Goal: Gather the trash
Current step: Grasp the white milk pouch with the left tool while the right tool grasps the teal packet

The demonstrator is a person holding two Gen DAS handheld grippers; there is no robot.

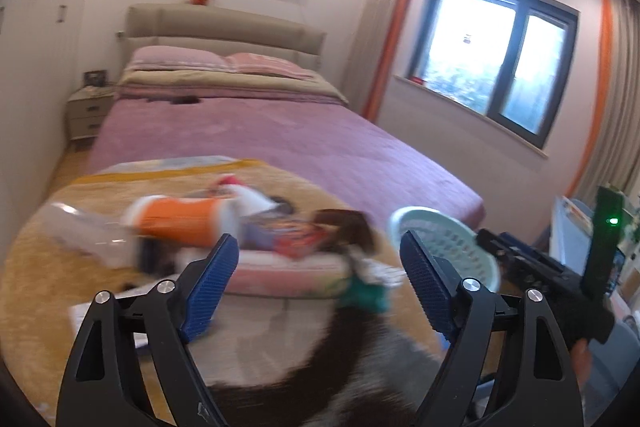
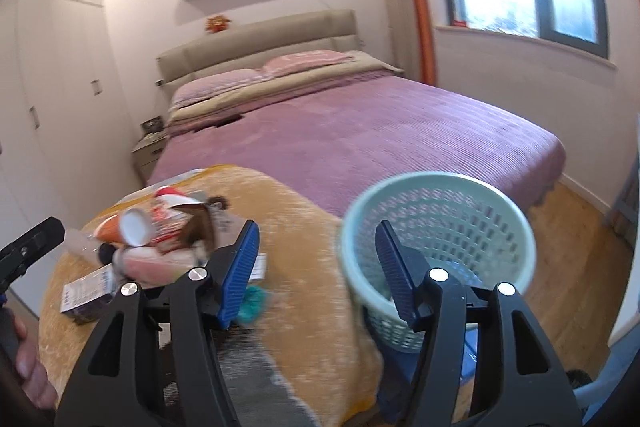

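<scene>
A blurred heap of trash lies on a yellow blanket (image 1: 36,287) at the foot of the bed: an orange paper cup (image 1: 180,223), a clear plastic bottle (image 1: 84,235), colourful wrappers (image 1: 296,239) and a teal scrap (image 1: 368,295). My left gripper (image 1: 320,267) is open above the heap and holds nothing. A pale green mesh basket (image 2: 440,195) stands to the right of the blanket. My right gripper (image 2: 316,243) is open. Its right finger overlaps the basket's mouth and the basket's left rim shows between the fingers, with no pad pressing on it. The cup (image 2: 120,227) and a printed carton (image 2: 86,291) lie to its left.
A bed with a purple cover (image 2: 360,131) fills the middle. A nightstand (image 1: 86,111) and white wardrobes (image 2: 48,99) stand on the left, a window (image 1: 496,55) on the right. Wooden floor (image 2: 576,227) shows beyond the basket. A dark furry cloth (image 1: 340,367) lies under the grippers.
</scene>
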